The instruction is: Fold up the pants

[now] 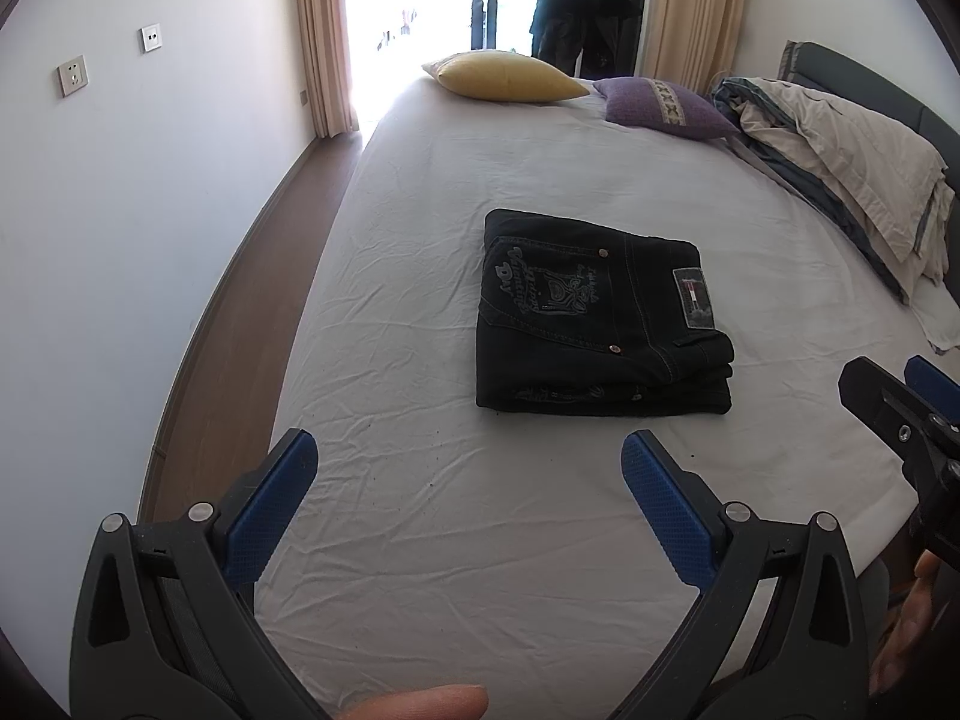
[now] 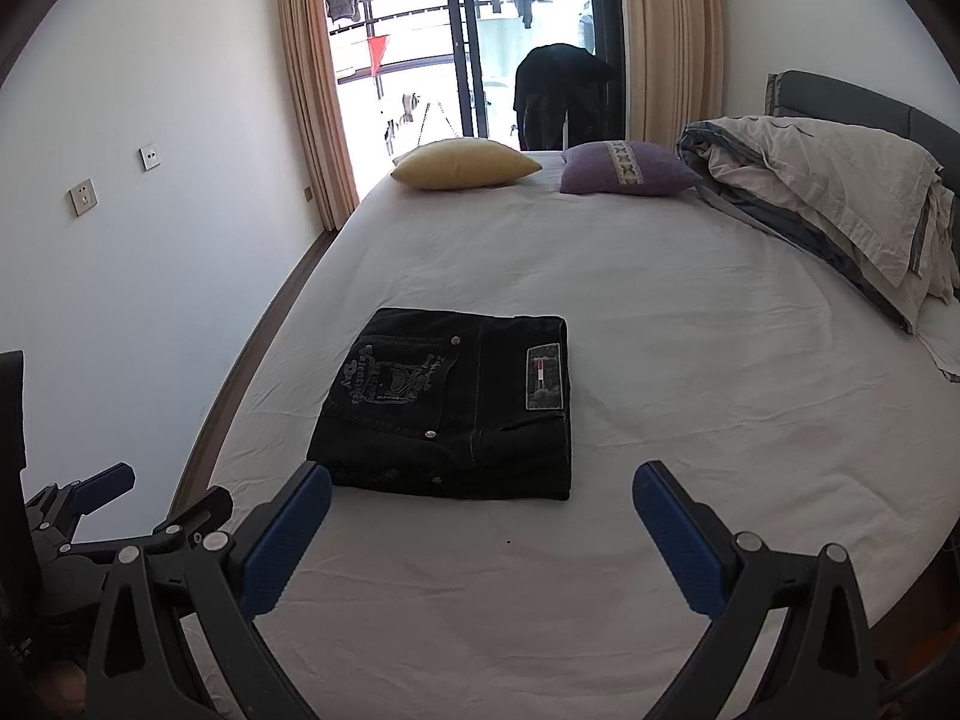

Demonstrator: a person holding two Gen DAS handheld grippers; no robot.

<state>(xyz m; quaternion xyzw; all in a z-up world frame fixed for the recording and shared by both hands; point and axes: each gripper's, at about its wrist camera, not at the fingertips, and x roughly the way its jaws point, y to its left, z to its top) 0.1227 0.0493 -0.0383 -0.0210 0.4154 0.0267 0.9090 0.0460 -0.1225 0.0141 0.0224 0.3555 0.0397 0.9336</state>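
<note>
While both tools are held above the near edge of the bed [image 1: 420, 192], the pants [image 1: 600, 318] are seen folded into a compact dark stack w/ back pocket and waist label up, lying flat mid-sheet, nothing touching them. The left gripper [image 1: 468, 492] is spread wide, nothing held, short of the stack & apart from it. The right gripper [image 2: 480, 516] is likewise wide open & empty, its left pad [image 2: 288, 546] near the stack's front edge, not touching. A yellow pillow [image 2: 465, 164] & a purple pillow [image 2: 627, 168] are set at the far end; a bundled duvet [image 2: 840, 192] is piled by the headboard.
</note>
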